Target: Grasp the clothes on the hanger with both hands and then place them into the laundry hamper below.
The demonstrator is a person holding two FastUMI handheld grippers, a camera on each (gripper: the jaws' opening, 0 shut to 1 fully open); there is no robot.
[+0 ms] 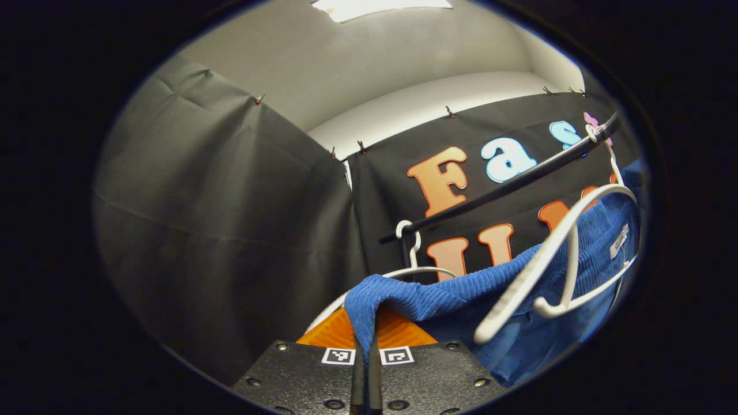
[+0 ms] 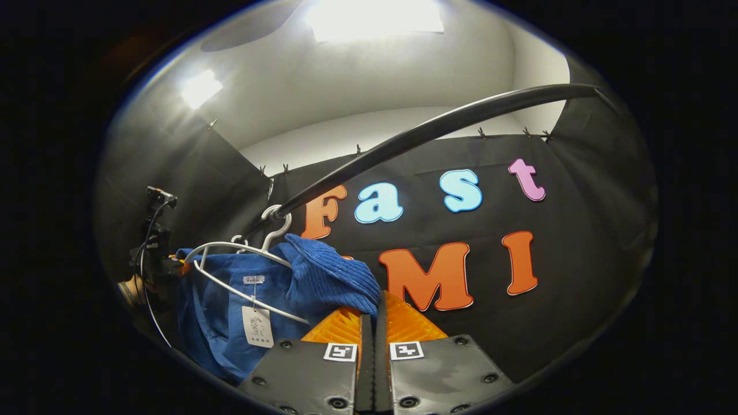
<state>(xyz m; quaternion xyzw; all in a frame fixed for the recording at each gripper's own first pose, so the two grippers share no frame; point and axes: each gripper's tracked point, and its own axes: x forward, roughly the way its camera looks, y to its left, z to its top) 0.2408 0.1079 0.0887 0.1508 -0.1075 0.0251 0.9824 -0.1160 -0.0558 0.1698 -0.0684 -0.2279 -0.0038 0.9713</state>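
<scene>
Left gripper [image 1: 366, 340] is clenched on a fold of the blue garment [image 1: 461, 294], the cloth pinched between its closed fingers at the bottom of the left gripper view. From that pinch the garment stretches rightward and upward across a white hanger [image 1: 553, 259], whose hook rides a dark rail [image 1: 507, 184] slanting toward the upper right; a second white hanger [image 1: 412, 253] hooks the same rail farther down, just behind the cloth. Right gripper [image 2: 372, 323], in the right gripper view, grips another bunched fold of the garment [image 2: 323, 276] between its closed fingers. To the left of that grasp the cloth drapes down from the hanger [image 2: 242, 253], with a small tag [image 2: 258, 326] dangling against it. The rail [image 2: 426, 129] arcs overhead from the hanger's hook toward the upper right.
</scene>
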